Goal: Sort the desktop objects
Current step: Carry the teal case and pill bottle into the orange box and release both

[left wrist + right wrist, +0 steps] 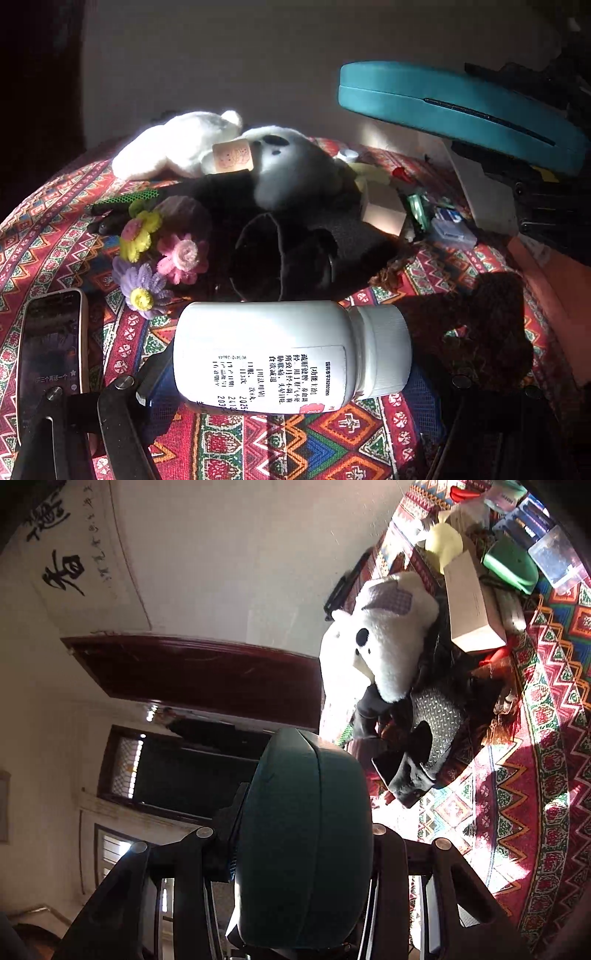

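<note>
The left tongs (291, 384) hold a white pill bottle (280, 356) between their fingers, one on the base at the left and one at the ribbed cap on the right. The bottle lies on its side, its long axis running left to right across the left wrist view, cap pointing right and tilted slightly toward the near side. Its printed label faces the camera, the text turned sideways. The bottle sits low over the patterned tablecloth (295, 446) at the near edge of the table.

Just left of it a phone (51, 354) lies face up, screen lit. Beyond the bottle are pipe-cleaner flowers (162, 254), a black cloth heap (295, 251), a panda plush (291, 170) and a white plush (177, 146) at the far side. A small white box (382, 210) and a clear plastic case (452, 229) lie to the right.

The right tongs (303, 853) are closed on a teal glasses case (306, 842), gripped across its width. In the left wrist view the case (458, 110) hangs in the air above the far right of the table, its long axis slanting down to the right. In the right wrist view its rounded end points forward, away from the camera.
</note>
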Tool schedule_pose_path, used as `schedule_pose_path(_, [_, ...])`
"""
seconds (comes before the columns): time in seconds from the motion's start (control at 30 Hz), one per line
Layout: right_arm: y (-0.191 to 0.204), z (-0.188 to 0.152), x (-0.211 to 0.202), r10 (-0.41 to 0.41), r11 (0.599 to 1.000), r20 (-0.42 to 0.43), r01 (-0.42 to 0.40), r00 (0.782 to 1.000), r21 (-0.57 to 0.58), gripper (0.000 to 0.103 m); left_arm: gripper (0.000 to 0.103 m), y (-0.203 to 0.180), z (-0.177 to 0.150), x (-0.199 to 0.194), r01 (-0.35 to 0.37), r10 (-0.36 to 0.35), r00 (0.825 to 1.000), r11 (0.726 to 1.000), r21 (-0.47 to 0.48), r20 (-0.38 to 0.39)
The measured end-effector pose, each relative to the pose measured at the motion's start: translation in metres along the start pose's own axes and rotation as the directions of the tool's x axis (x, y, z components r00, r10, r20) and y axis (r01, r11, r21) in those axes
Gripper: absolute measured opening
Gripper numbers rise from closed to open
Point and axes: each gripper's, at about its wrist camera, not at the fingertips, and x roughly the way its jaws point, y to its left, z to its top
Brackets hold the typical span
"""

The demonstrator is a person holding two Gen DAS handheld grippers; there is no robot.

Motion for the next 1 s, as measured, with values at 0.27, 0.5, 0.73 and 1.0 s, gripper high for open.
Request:
schedule_pose_path(0.27, [0.022, 0.042, -0.124, 0.139, 0.99, 0.209, -0.136, 0.968, -0.028, 0.044, 0.084, -0.078, 0.032, -0.009, 0.147, -0.149, 0.988, 0.988, 0.051, 0.045])
schedule_pose_path(0.5, [0.034, 0.03, -0.277, 0.098, 0.994, 0.51, -0.063, 0.854, -0.086, 0.044, 0.084, -0.187, 0.063, -0.011, 0.307, -0.321, 0.944, 0.938, 0.158, 0.071])
schedule_pose_path(0.73, [0.028, -0.003, -0.401, -0.119, 0.98, 0.765, 0.2, 0.633, -0.013, 0.044, 0.084, -0.301, 0.074, 0.004, 0.443, -0.46, 0.888, 0.855, 0.272, 0.002])
schedule_pose_path(1.0, [0.01, -0.014, -0.467, -0.343, 0.909, 0.818, 0.383, 0.461, 0.166, 0.06, 0.084, -0.406, 0.059, 0.032, 0.521, -0.506, 0.85, 0.762, 0.384, -0.148])
